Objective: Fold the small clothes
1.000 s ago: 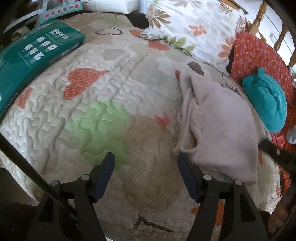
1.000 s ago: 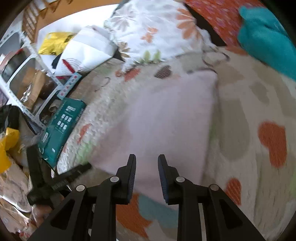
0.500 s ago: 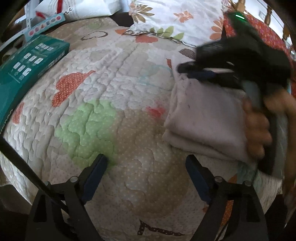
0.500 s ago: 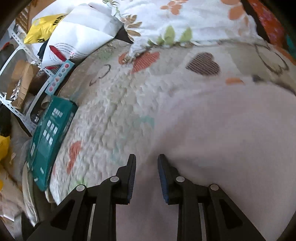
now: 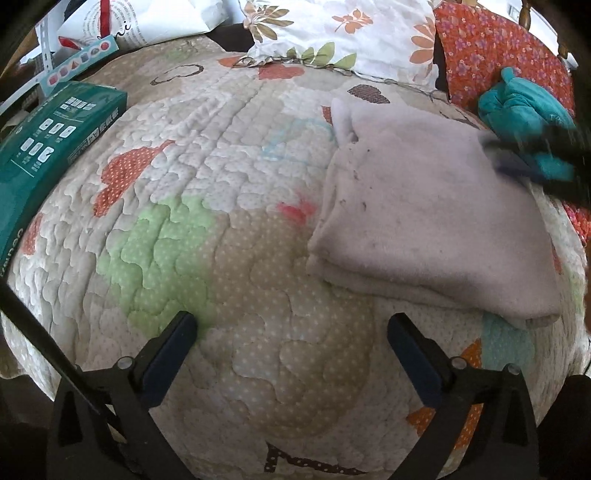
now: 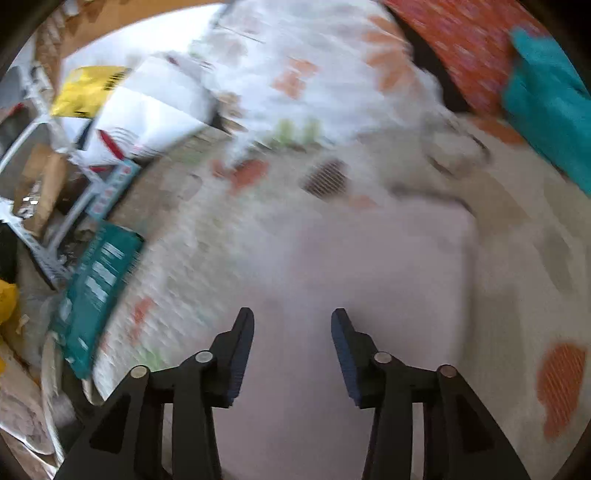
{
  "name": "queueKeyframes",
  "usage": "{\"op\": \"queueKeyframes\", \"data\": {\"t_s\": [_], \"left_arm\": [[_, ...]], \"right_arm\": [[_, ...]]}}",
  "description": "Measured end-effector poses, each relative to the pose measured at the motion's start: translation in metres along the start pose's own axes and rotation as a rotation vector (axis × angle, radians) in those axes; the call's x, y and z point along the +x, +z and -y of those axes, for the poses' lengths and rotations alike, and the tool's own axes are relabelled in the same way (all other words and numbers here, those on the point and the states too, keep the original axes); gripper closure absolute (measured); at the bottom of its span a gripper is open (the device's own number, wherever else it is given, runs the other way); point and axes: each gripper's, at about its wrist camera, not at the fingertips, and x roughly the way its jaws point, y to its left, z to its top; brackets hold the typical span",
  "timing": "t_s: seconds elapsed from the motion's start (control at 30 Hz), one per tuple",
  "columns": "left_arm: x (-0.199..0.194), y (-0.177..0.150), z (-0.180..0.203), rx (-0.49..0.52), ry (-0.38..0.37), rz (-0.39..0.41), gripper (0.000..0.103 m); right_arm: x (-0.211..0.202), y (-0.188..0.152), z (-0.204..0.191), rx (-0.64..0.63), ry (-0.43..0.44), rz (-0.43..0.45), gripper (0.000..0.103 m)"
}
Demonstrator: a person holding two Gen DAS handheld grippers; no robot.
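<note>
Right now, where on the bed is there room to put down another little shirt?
The biggest bare patch of quilt lies between the green box and the folded pale cloth, around the green heart. The far end is crowded: the flowered pillow, red cushion and teal bundle sit close together.

Bright, soft daylight, strongest along the far edge; faint shadows only. Left wrist view sharp, with fisheye bending and dark vignetted corners. Right wrist view heavily motion-blurred, only gripper fingers (image 6: 243,350) crisp.
</note>
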Motion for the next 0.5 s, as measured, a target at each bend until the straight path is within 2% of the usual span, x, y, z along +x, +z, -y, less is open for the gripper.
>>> {"op": "queueKeyframes", "data": {"t_s": [0.13, 0.2, 0.33, 0.43, 0.5], "left_arm": [[0.001, 0.0, 0.003, -0.007, 0.026, -0.016, 0.0], [0.001, -0.001, 0.004, -0.023, 0.031, -0.027, 0.0], [-0.006, -0.003, 0.006, -0.028, 0.007, -0.047, 0.0], [-0.026, -0.008, 0.003, -0.089, -0.015, -0.001, 0.0], [-0.047, -0.011, 0.004, -0.099, 0.015, 0.068, 0.0]], "right_arm": [[-0.035, -0.033, 0.03, 0.079, 0.027, 0.055, 0.056], [-0.059, -0.047, 0.031, 0.078, -0.029, 0.096, 0.054], [-0.086, -0.068, 0.022, 0.036, -0.075, 0.145, 0.054], [-0.101, -0.086, 0.014, 0.001, -0.12, 0.174, 0.051], [-0.107, -0.095, 0.01, -0.007, -0.143, 0.19, 0.05]]}}
